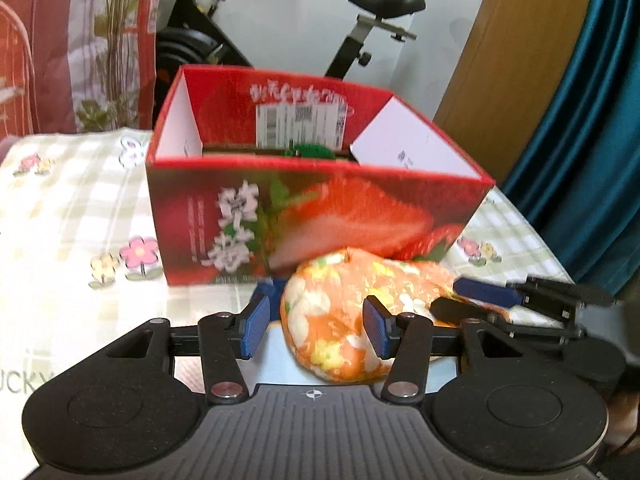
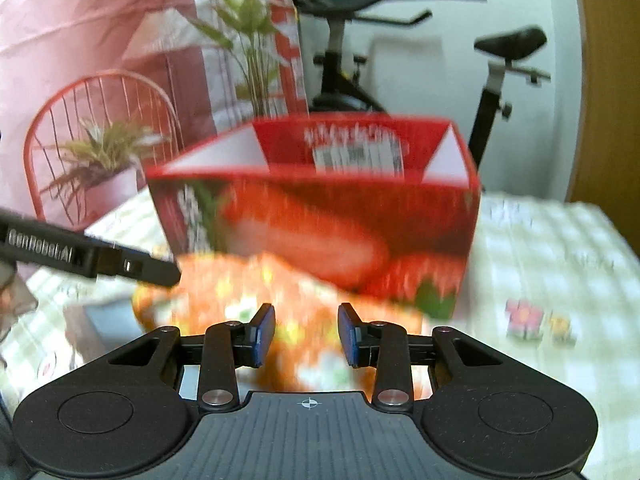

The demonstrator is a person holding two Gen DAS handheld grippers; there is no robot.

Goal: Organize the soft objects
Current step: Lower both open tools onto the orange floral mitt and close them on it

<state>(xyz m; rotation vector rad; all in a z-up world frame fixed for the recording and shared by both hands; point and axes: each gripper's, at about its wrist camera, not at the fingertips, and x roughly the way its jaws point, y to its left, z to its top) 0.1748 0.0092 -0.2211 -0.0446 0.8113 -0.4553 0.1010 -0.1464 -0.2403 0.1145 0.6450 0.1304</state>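
a table with a pale checked cloth (image 1: 60,216) printed with little pink and yellow flowers, a black exercise bike (image 1: 360,24) behind it by a white wall, a teal curtain (image 1: 592,128) at the right edge. red chair with thin wire bars (image 2: 96,120) and a leafy green plant in a pale pot (image 2: 104,168) off to the left in the right wrist view.

in the middle of the cloth, an open red cardboard box with a big strawberry picture (image 1: 320,216) on its side. something fuzzy and green (image 1: 316,151) down inside it, mostly hidden by the front wall, too little showing to say what it is.

right in front of the box, touching its front wall, a soft orange pouch with white and yellow flowers (image 1: 340,320). bottom edge cut off behind the black body of the left gripper (image 1: 316,330). blue pads about half way apart, one on each side of the pouch, the right pad close against the cloth, the left pad with a gap; no squeeze on it.

right gripper (image 2: 307,336) reaching in from the right side, pads closer together, pouch under and between them. very blurry there, so hard to tell if the pads pinch the cloth or just sit above it. box blurry in that view too.
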